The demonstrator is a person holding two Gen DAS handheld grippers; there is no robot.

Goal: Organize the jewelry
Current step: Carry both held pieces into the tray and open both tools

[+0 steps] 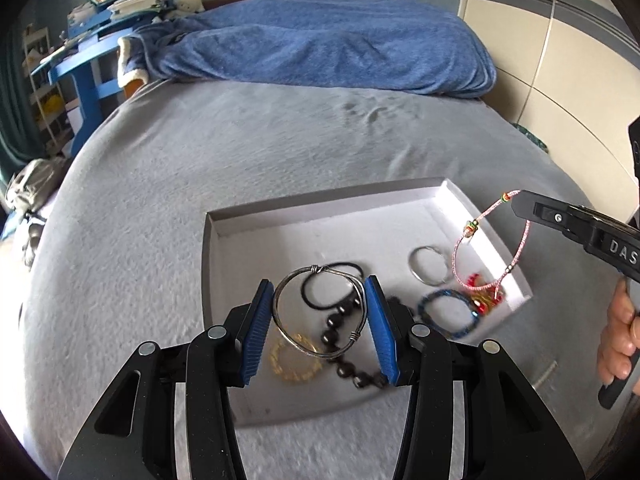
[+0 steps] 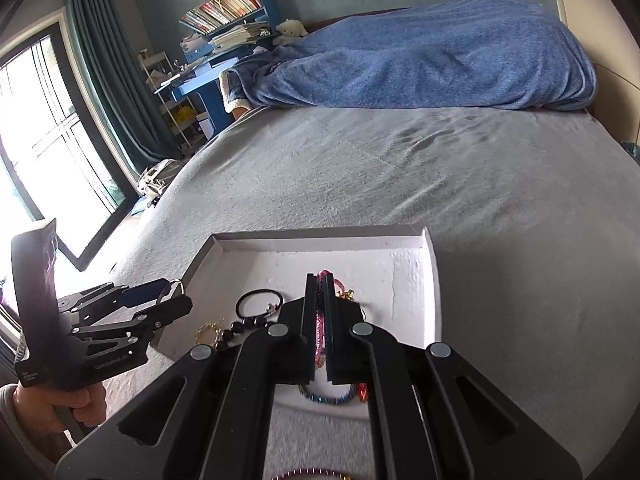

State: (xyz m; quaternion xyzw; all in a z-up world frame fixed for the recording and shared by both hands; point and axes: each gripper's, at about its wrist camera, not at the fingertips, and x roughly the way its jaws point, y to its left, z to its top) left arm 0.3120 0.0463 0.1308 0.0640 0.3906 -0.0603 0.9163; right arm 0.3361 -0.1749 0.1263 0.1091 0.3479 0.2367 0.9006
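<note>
A shallow white tray (image 1: 328, 216) lies on the grey bed and holds jewelry: a black hair tie (image 1: 332, 286), a dark bead bracelet (image 1: 344, 356), a gold ring-shaped bracelet (image 1: 294, 364), a silver ring (image 1: 428, 266), a blue bracelet (image 1: 448, 314). My left gripper (image 1: 320, 300) is shut on a silver wire bangle (image 1: 316, 312), held above the tray between the blue pads. My right gripper (image 2: 319, 316) is shut on a pink cord bracelet (image 2: 320, 320), which hangs over the tray's right side in the left wrist view (image 1: 492, 248).
The grey bedspread (image 2: 400, 184) surrounds the tray (image 2: 432, 280). A blue blanket (image 1: 328, 44) lies at the bed's head. A blue desk with books (image 2: 224, 40) and a window (image 2: 44, 136) stand to the left. A white wardrobe (image 1: 560, 60) is at right.
</note>
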